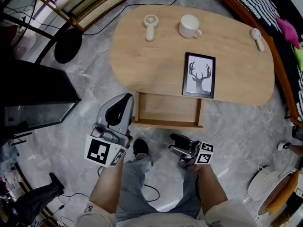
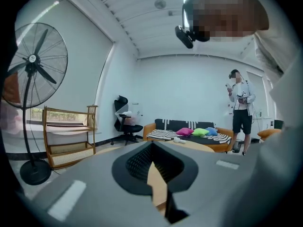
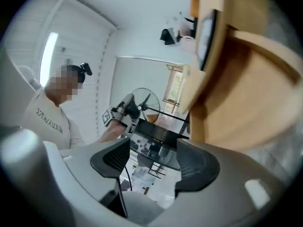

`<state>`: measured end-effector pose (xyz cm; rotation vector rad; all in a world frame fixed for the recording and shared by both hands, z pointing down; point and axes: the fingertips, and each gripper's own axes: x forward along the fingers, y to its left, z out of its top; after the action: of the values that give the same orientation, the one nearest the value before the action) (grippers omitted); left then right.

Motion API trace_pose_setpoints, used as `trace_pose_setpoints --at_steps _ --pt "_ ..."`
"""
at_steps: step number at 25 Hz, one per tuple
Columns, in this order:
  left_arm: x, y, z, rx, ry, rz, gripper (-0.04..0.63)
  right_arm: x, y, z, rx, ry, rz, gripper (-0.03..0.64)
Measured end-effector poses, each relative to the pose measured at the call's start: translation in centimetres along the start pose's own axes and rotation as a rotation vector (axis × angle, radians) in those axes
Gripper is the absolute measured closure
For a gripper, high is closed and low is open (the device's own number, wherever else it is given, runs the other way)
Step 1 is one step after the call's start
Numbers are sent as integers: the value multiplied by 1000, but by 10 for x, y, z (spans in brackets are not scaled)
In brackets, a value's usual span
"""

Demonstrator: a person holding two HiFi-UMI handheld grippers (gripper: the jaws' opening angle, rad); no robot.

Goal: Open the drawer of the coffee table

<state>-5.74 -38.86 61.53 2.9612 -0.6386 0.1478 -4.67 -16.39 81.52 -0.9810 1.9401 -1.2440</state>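
The oval wooden coffee table (image 1: 156,60) has its drawer (image 1: 166,110) pulled out toward me; the drawer's inside looks bare. My left gripper (image 1: 127,97) hovers just left of the drawer's front corner without touching it. Its jaws are shut with nothing between them, and in the left gripper view (image 2: 152,148) only a thin slit shows. My right gripper (image 1: 174,137) hangs in front of the drawer, below its front edge in the head view. It is open and holds nothing. In the right gripper view (image 3: 152,150) the drawer (image 3: 251,103) fills the right side, tilted.
On the tabletop stand a small hand fan (image 1: 150,25), a white mug (image 1: 189,26), a framed deer picture (image 1: 199,74) and a white gadget (image 1: 258,39). A black stand (image 1: 33,98) is at left, a sofa (image 1: 284,27) at right. Another person (image 2: 241,112) stands beyond the table.
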Motion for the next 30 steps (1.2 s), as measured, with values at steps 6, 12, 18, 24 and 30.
trace_pose_setpoints --at_steps 6,12,18,24,30 --pt "-1 3 82 -49 17 27 597 31 132 160 -468 -41 -151 322" --pt "-6 18 211 -29 -26 69 597 24 277 306 -913 -117 -423 339" --pt "-9 33 348 21 -96 94 597 29 427 403 -1165 -224 -612 357" --pt "-21 16 447 28 -158 58 597 15 531 462 -1271 -375 -767 458" --pt "-24 0 495 34 -210 39 597 -9 559 495 -1275 -450 -838 612"
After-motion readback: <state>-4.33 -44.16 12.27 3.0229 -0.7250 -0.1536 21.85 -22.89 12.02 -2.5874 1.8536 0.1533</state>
